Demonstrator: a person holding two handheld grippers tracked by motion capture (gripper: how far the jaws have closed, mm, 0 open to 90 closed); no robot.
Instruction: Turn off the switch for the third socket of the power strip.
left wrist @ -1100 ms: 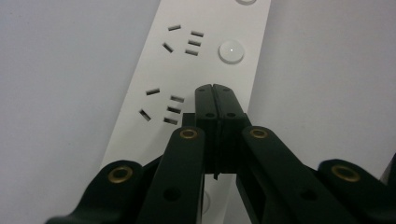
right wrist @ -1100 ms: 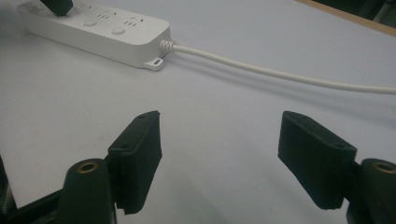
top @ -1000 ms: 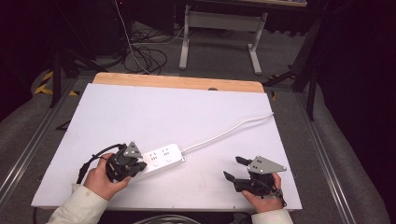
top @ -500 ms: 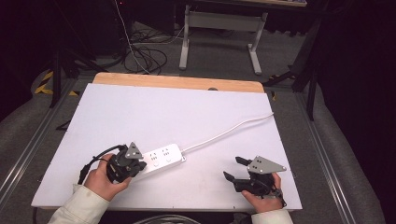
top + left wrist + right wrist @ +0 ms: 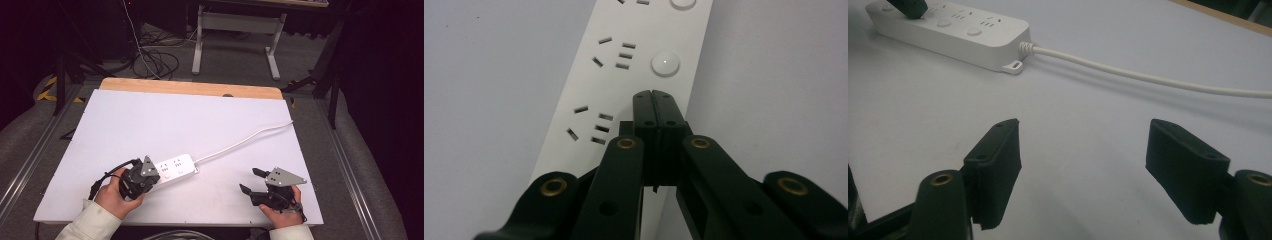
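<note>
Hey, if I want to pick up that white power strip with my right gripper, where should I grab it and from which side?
Probably best across the narrow width of the power strip, near its cord end, coming from above. It lies flat on the table, long and slim, so open jaws should span its two long sides there. The right gripper is open and nearest that end; the left gripper, jaws shut, is over the other end.
</note>
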